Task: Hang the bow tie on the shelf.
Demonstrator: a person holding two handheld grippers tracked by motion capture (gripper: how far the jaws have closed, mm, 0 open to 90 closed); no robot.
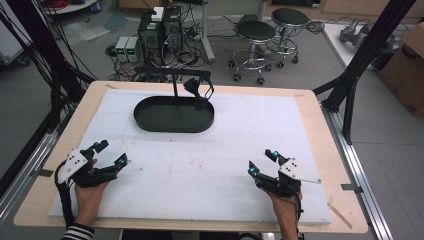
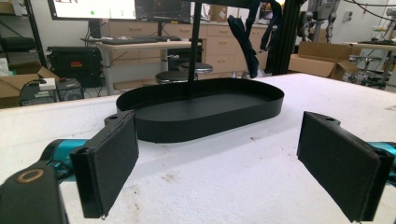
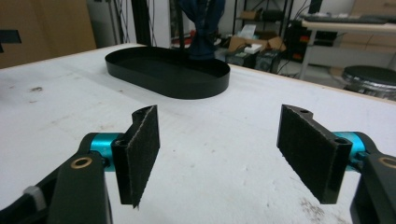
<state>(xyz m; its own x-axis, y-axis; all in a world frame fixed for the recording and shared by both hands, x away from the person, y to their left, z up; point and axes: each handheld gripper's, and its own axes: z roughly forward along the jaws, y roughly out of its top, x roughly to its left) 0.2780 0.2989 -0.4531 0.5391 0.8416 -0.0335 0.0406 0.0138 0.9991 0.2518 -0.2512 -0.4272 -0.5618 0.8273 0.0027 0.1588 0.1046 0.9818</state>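
Both claws [image 1: 109, 153] [image 1: 261, 162] gape (tray [image 1: 150, 120] label-free, seemingly).

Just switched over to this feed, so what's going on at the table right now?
A person holds a gripper in each hand near the table's front edge. The left gripper and right gripper both have open jaws with nothing between them. Farther back sits a black oval tray with a stand rising from it, and a dark cloth hangs from the stand's bar over the tray. Neither gripper touches it.
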